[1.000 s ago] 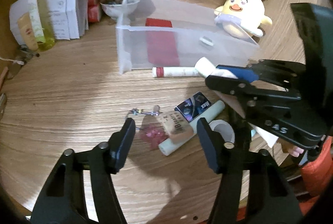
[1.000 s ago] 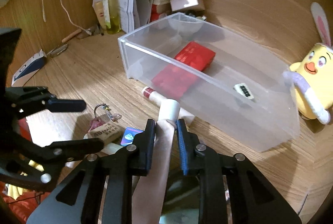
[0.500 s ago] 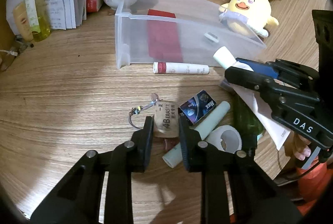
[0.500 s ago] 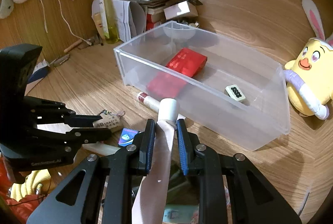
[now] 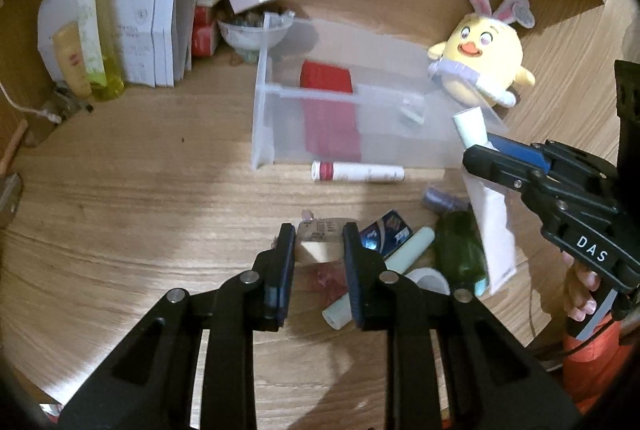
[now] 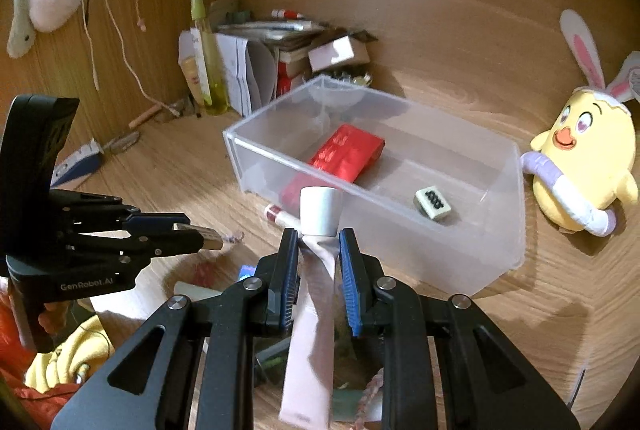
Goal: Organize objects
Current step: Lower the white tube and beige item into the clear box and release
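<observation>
Roughly by size:
Desk [image 5: 120,198]: wooden, cluttered toward its back corner.
Clear plastic bin [image 6: 472,258]: mid-desk, holding a red box [image 6: 348,154] and a mahjong tile [image 6: 433,203].
Right gripper [image 6: 319,246]: clamped on a pink tube [image 6: 310,330], white cap just before the bin's near wall.
Left gripper [image 5: 319,244]: clamped on a tan eraser [image 5: 320,242], near the desk's front edge.

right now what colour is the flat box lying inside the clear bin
Red. The flat box shows best in the right wrist view, inside the clear bin.
</observation>
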